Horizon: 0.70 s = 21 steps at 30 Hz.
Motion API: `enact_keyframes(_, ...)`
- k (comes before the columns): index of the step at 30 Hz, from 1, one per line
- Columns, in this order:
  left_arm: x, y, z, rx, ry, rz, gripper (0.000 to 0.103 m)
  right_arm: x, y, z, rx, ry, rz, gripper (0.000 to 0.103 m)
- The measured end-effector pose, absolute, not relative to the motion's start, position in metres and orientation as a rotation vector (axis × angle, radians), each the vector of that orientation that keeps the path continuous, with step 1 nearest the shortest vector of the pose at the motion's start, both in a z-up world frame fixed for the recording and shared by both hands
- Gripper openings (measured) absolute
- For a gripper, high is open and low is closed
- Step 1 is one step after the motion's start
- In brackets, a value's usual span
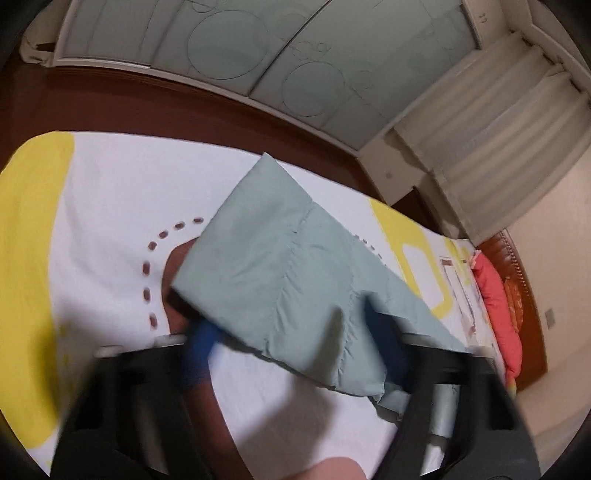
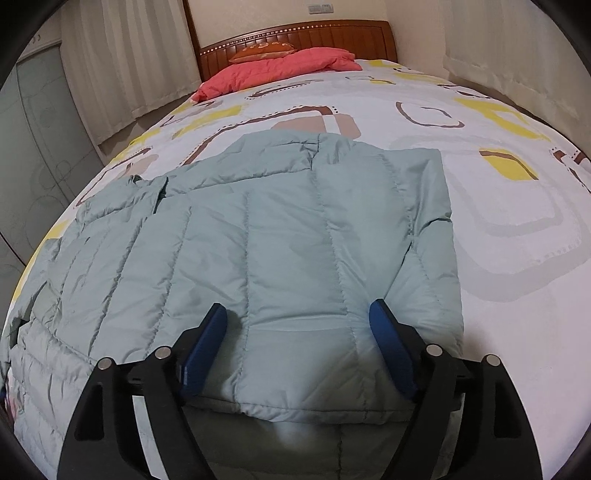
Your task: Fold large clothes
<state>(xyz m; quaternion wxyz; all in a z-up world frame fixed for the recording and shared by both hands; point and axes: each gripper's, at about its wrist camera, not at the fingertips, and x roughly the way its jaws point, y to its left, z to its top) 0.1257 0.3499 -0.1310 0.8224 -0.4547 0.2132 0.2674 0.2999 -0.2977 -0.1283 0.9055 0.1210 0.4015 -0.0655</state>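
Note:
A pale green quilted jacket (image 2: 266,236) lies spread on the bed, collar toward the headboard, its right sleeve folded down along its side. My right gripper (image 2: 299,317) is open, blue fingers (image 2: 205,343) wide apart over the jacket's lower part, above its hem. In the left wrist view a sleeve of the jacket (image 1: 280,266) lies across the bedspread. My left gripper (image 1: 288,339) is open, its blurred blue fingers (image 1: 199,347) either side of the sleeve's near end, not closed on it.
The bed has a white bedspread (image 2: 509,325) with yellow and brown shapes. A red quilt (image 2: 280,66) and orange pillow lie at the wooden headboard (image 2: 295,33). A glass-door wardrobe (image 1: 236,44) and curtains (image 1: 498,122) stand beyond the bed's edge.

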Motion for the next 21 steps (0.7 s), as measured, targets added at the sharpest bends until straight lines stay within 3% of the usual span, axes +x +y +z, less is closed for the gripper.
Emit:
enact_keyframes(1, 0.126, 0.354, -0.136, -0.998, 0.449, 0.535, 0.023, 0.300, -0.298, -0.129, 0.250, 0.829, -0.135, 0.079)
enact_keyframes(2, 0.125, 0.358, -0.141, -1.031, 0.447, 0.543, 0.015, 0.300, -0.298, -0.128, 0.251, 0.828, -0.135, 0.079)
enact_keyframes(5, 0.127, 0.357, -0.140, -0.994, 0.448, 0.547, 0.005, 0.300, -0.298, -0.129, 0.258, 0.824, -0.132, 0.079)
enact_keyframes(12, 0.151, 0.312, -0.096, -0.762, 0.435, 0.476, 0.004, 0.299, -0.300, -0.129, 0.266, 0.817, -0.128, 0.079)
enact_keyframes(21, 0.214, 0.172, -0.039, -0.540, 0.467, 0.155, 0.004, 0.296, -0.304, -0.130, 0.293, 0.802, -0.116, 0.079)
